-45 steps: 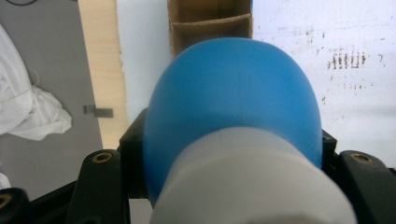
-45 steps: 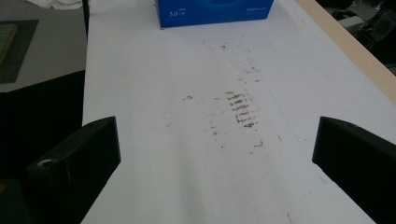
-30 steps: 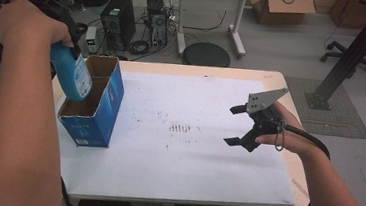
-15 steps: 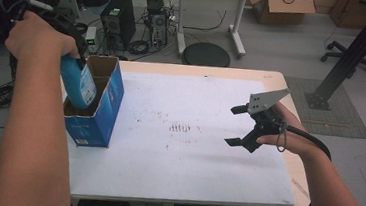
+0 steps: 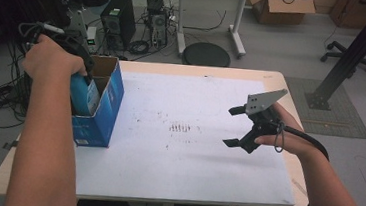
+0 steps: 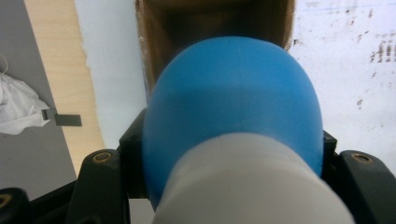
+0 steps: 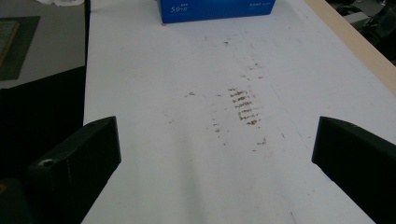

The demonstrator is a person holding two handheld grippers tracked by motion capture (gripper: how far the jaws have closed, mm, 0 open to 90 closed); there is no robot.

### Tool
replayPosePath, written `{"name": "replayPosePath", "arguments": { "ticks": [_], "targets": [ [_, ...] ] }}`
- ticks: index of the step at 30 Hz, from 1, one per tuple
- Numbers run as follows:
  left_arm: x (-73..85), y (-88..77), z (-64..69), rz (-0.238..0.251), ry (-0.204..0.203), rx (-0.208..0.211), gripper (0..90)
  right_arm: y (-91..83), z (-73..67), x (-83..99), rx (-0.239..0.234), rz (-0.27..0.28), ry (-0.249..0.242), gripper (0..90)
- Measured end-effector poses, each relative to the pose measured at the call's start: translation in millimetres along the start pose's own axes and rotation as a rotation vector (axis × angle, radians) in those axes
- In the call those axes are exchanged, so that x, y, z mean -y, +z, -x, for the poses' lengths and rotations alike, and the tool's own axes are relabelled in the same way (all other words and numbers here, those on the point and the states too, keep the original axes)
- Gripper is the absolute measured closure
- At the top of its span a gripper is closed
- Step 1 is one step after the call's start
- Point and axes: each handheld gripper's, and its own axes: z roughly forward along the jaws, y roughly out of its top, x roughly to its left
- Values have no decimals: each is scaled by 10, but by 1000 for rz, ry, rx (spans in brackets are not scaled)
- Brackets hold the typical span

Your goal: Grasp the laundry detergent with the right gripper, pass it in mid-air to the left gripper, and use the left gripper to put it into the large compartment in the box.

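White tabletop (image 5: 191, 159): one, stained at centre, the largest thing I see.
Blue cardboard box (image 5: 101, 108): one, open-topped, at the table's left edge.
Blue plastic bottle (image 6: 233, 107): one; I've lowered it since a second ago, now partly inside the box, so placing is nearly done.
Left gripper (image 5: 81, 64): clamped on the bottle.
Right gripper (image 5: 236, 128): jaws wide, empty, idle.

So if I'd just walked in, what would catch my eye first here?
Probably the blue bottle at the table's left edge: the left tool grips it by the neck and holds it partly inside an open blue box. Next, the right tool on the other side, its jaws wide apart above the white sheet, holding nothing. Rusty smudges mark the sheet's middle.
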Motion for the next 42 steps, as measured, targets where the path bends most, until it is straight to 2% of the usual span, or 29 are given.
{"name": "replayPosePath", "arguments": {
  "ticks": [22, 31, 35, 42],
  "targets": [
    [-41, 603, 21, -47, 20, 2, 386, 44, -9, 49, -12, -7, 4, 13],
    [-68, 743, 17, -60, 26, -11, 386, 82, -2, 52, -17, -10, 1, 13],
    [-80, 779, 23, -75, 32, -13, 386, 107, 11, 77, -19, -10, 14, 13],
    [-80, 846, 20, -74, 32, -20, 386, 117, 7, 75, -20, -9, 11, 13]
  ]
}}
